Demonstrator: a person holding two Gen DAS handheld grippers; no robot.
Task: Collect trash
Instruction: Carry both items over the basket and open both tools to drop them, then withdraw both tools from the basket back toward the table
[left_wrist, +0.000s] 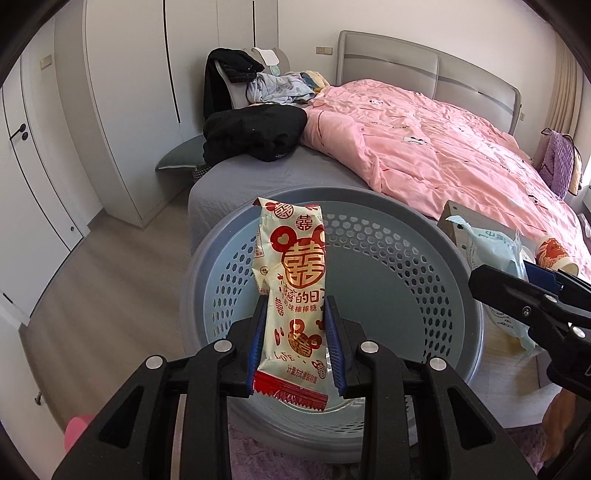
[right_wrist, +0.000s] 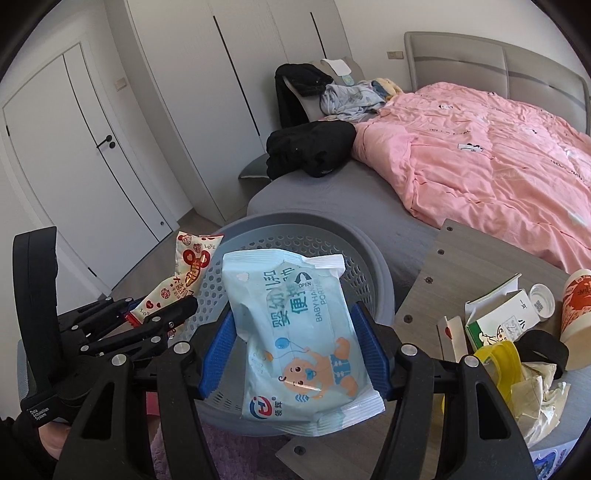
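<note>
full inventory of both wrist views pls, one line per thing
candy wrapper: 1, cream and red, clamped in the left hand-held gripper over the basket
wipes pack: 1, light blue, clamped in the right hand-held gripper over the basket
basket: 1, grey-blue, perforated, on the floor by the bed
bed: 1, pink duvet, grey sheet
black clothes: 1 pile, bed corner
table: 1, grey wood, right of the basket
paper cup: 1, red and cream, on the table
carton: 1, white and green, torn, on the table
wardrobe: 1, white, behind
left hand-held gripper: black, blue pads
right hand-held gripper: black, blue pads
</note>
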